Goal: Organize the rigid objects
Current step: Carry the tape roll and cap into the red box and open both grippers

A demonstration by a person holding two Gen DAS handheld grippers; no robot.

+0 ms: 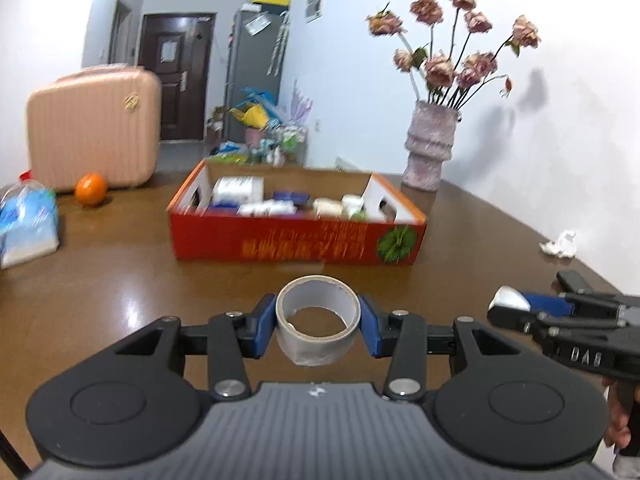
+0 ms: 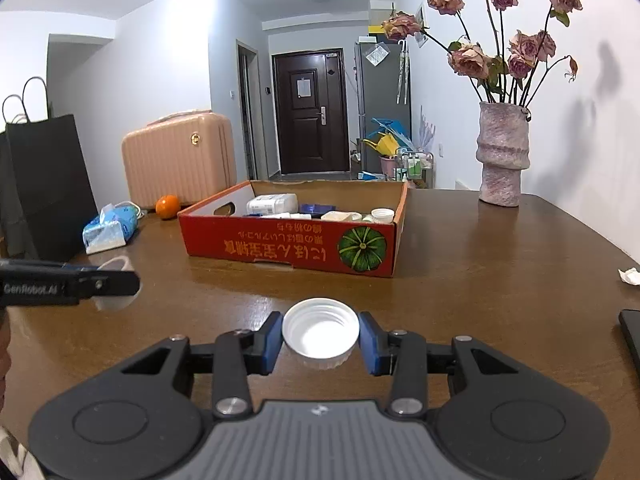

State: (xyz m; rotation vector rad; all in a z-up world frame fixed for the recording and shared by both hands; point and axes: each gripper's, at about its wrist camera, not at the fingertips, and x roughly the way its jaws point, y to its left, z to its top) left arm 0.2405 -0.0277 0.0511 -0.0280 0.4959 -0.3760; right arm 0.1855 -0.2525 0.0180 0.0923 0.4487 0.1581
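My left gripper (image 1: 318,326) is shut on a grey roll of tape (image 1: 317,320) and holds it above the brown table, short of the red cardboard box (image 1: 296,240). My right gripper (image 2: 319,338) is shut on a white screw cap (image 2: 319,332), open side up, also short of the box (image 2: 288,248). The box holds several white bottles and small packages. The right gripper shows at the right edge of the left wrist view (image 1: 516,306); the left gripper shows at the left edge of the right wrist view (image 2: 116,282).
A pink vase (image 2: 502,152) of dried roses stands back right. An orange (image 2: 167,206), a tissue pack (image 2: 110,230), a pink suitcase (image 2: 178,158) and a black bag (image 2: 44,184) are at left. A crumpled paper (image 1: 560,244) and a dark device (image 2: 632,336) lie right.
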